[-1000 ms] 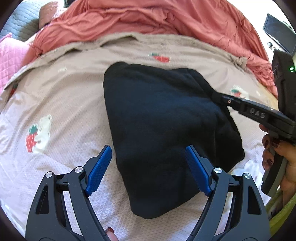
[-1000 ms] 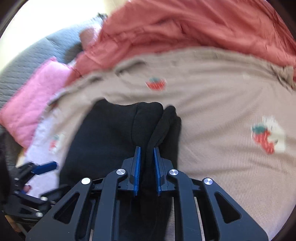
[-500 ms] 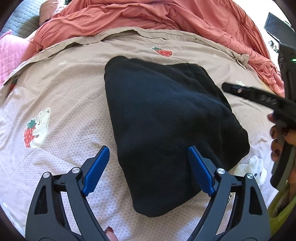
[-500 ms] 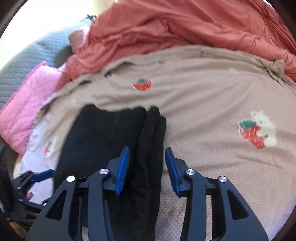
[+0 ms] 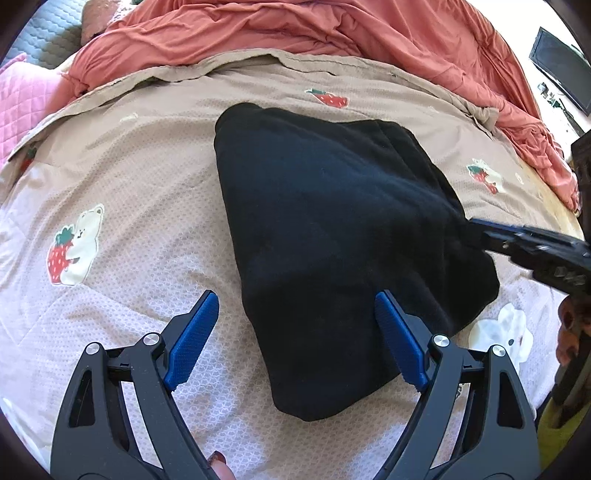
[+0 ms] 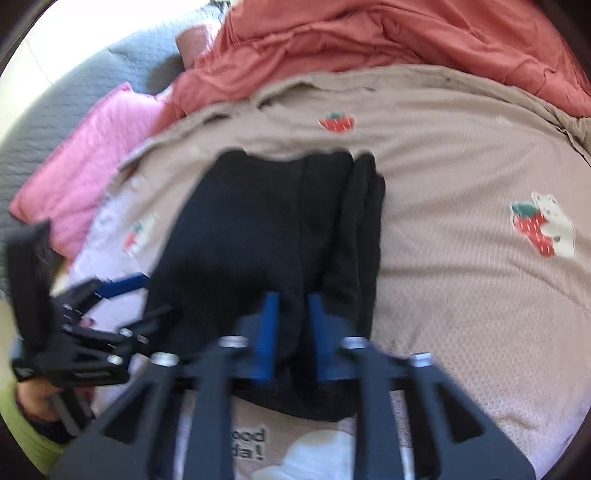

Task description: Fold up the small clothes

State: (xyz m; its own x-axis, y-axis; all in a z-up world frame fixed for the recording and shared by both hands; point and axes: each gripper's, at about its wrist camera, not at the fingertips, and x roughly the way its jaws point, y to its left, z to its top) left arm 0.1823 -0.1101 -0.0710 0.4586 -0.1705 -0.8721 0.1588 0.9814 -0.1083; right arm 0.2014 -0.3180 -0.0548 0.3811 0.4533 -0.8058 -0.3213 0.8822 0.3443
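- Half a second earlier the right gripper (image 6: 291, 306) was seen spread on either side of the garment's (image 5: 332, 236) right edge; now its jaws have just been closed and a fold of that black cloth is clamped between the blue pads (image 6: 266, 332), the view being blurred.
- Spread across the whole scene is the blanket (image 5: 140, 206), beige with strawberry-and-bear prints, on which everything is laid.
- Heaped along the blanket's far edge is the quilt (image 5: 295, 33), salmon-red and creased.
- A pink pillow (image 6: 81, 170) is seen at the far left, beside a grey cover (image 6: 55, 103).
- The garment is laid folded near the middle of the blanket, its near corner pointed toward the left wrist camera and its stacked edges shown on the right side.
- The left gripper (image 5: 295, 332) is held above the garment's near corner with its jaws wide apart; one pad is over bare blanket, the other over black cloth, and nothing is pinched.
- A hand (image 5: 569, 332) with dark nails is glimpsed at the right rim of the left view.
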